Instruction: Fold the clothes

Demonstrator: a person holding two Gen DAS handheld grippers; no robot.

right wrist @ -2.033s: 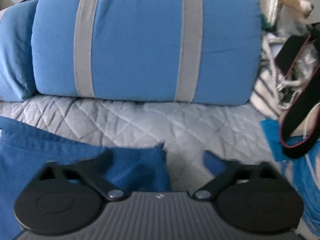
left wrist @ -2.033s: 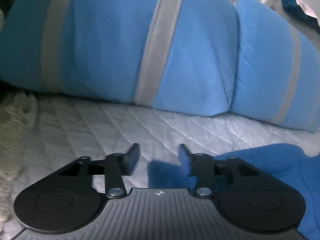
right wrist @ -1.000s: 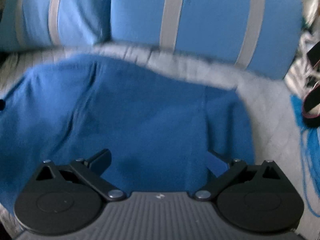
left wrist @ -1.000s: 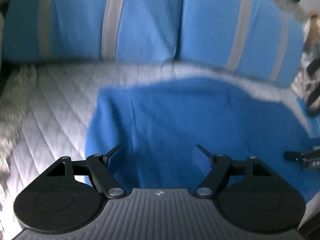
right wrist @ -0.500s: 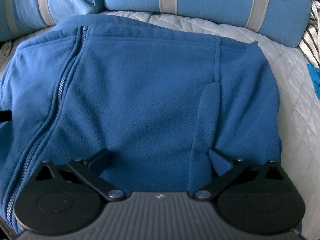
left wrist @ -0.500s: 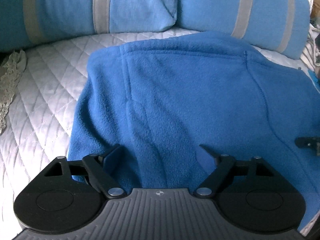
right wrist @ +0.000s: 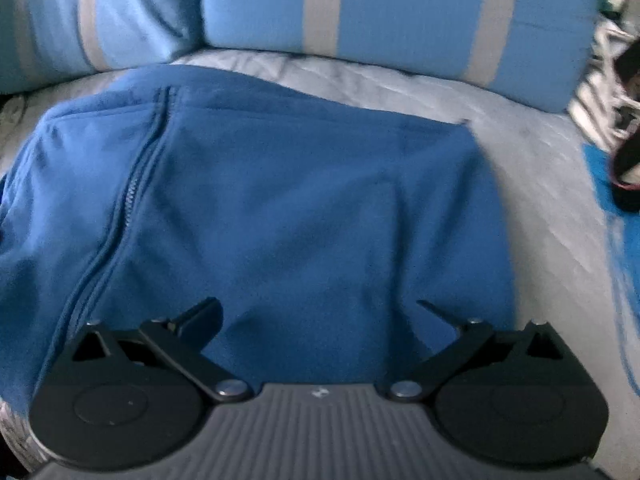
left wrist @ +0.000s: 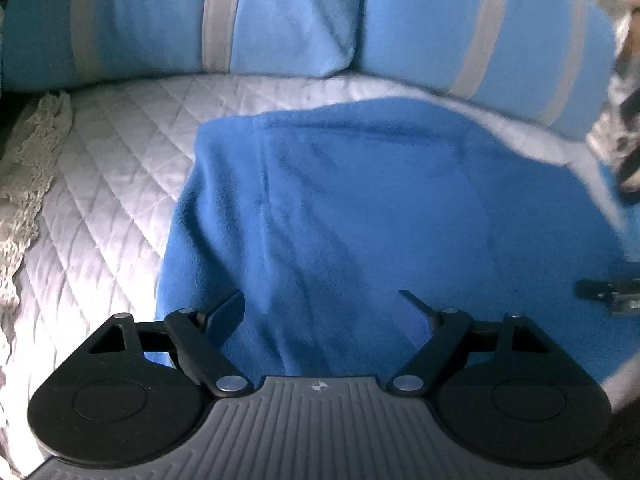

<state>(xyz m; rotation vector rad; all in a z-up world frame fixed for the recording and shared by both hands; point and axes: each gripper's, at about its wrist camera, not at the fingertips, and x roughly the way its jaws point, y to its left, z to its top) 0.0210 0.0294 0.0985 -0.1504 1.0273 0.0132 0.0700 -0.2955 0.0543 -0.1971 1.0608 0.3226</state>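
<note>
One blue fleece jacket lies spread on the bed, and it is the only garment being worked. Two light-blue pillows with grey stripes stand beyond it: the left pillow and the right pillow meet in a seam ahead of the left gripper. One cream lace throw lies bunched far to the left of that gripper.

The left gripper points steeply down over the jacket's left side. Its jaws stand wide apart and have just been opening; fleece lies below and between the fingers, but the pads do not press on it. The jacket's left edge runs just left of the left finger, and the garment stretches ahead and to the right of the gripper. At the far right of this view a small black part of the other tool shows over the fleece.

The right gripper also tilts steeply down, over the jacket's right half. Its jaws are spread wide with nothing clamped; the fleece lies under them. One zipper runs from ahead-left toward the near left of this gripper. The jacket's right edge falls just right of the right finger.

The surface is a pale grey quilted bedspread with diamond stitching, bare to the left of the left gripper and to the right of the right one. Far right of the right gripper lie a striped cloth and a dark strap, both blurred.
</note>
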